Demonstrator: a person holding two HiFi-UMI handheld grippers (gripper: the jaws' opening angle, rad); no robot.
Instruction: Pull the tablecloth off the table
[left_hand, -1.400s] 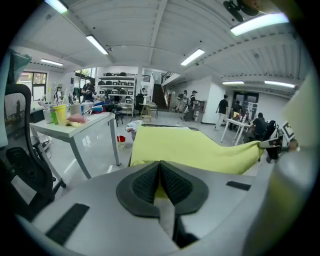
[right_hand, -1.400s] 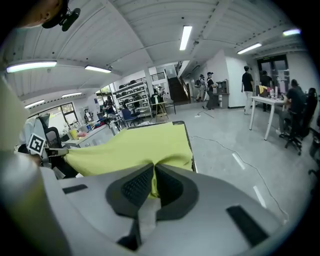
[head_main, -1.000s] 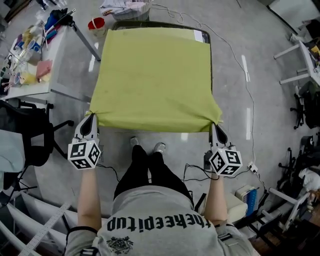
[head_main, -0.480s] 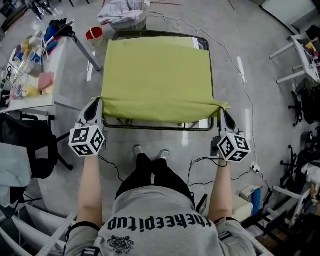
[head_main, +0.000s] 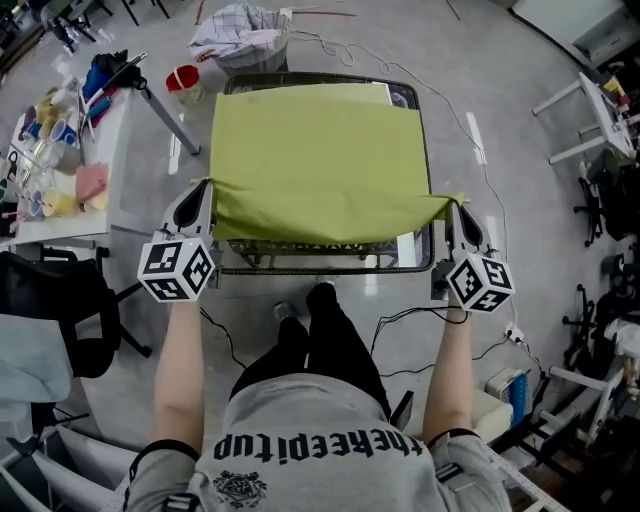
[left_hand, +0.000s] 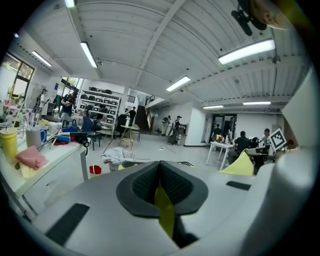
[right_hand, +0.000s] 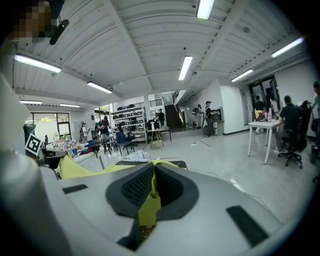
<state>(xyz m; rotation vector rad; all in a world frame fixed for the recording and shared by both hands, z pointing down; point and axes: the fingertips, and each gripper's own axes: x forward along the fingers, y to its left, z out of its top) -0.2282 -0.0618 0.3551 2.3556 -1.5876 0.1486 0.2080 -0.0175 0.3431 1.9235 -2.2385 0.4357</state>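
Pinching the near corners of the yellow-green fabric tablecloth (head_main: 320, 160) with your left gripper (head_main: 205, 190) and right gripper (head_main: 458, 206) clamped tight, you've bared only the dark-framed desk's (head_main: 320, 268) near edge, and most of the cloth lies on it.

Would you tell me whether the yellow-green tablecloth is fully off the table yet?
Not yet: the tablecloth covers most of the table; only the near strip is bare.
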